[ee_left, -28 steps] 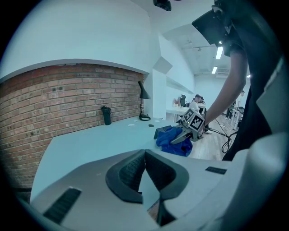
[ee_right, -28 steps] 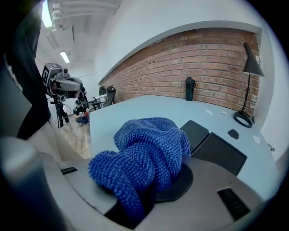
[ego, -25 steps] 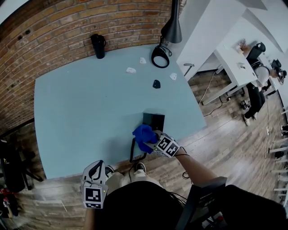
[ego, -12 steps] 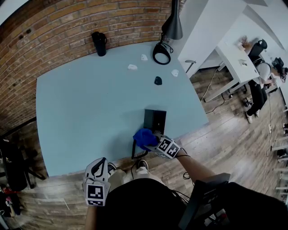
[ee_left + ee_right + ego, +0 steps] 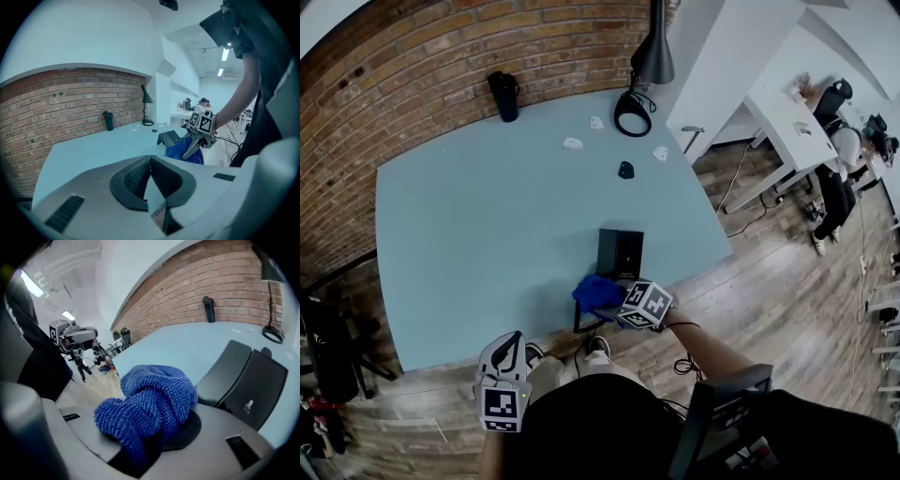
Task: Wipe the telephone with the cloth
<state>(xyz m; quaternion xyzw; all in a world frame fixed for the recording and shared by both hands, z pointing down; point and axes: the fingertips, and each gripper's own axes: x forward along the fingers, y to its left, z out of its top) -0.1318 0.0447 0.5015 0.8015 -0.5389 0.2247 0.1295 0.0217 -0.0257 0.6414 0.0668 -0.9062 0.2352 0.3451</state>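
The black telephone [image 5: 620, 252] sits near the front edge of the pale blue table [image 5: 487, 234]. My right gripper [image 5: 617, 302] is shut on a bunched blue cloth [image 5: 597, 292], which rests just in front of the phone's near end. In the right gripper view the cloth [image 5: 152, 397] fills the jaws and the phone [image 5: 248, 380] lies to the right. My left gripper [image 5: 508, 345] hangs off the table by my body, jaws shut on nothing [image 5: 150, 161]. From there I see the phone [image 5: 169, 137] and the cloth [image 5: 180, 151].
A black bottle [image 5: 503, 94] stands by the brick wall. A black desk lamp [image 5: 653, 58] with a ring base [image 5: 630, 113] is at the far right corner. Small white bits [image 5: 573, 143] and a small black item [image 5: 625, 170] lie nearby. White desks and people [image 5: 839, 159] are to the right.
My right gripper has drawn the cloth a little toward me, off the phone's near corner. The left gripper has stayed in place.
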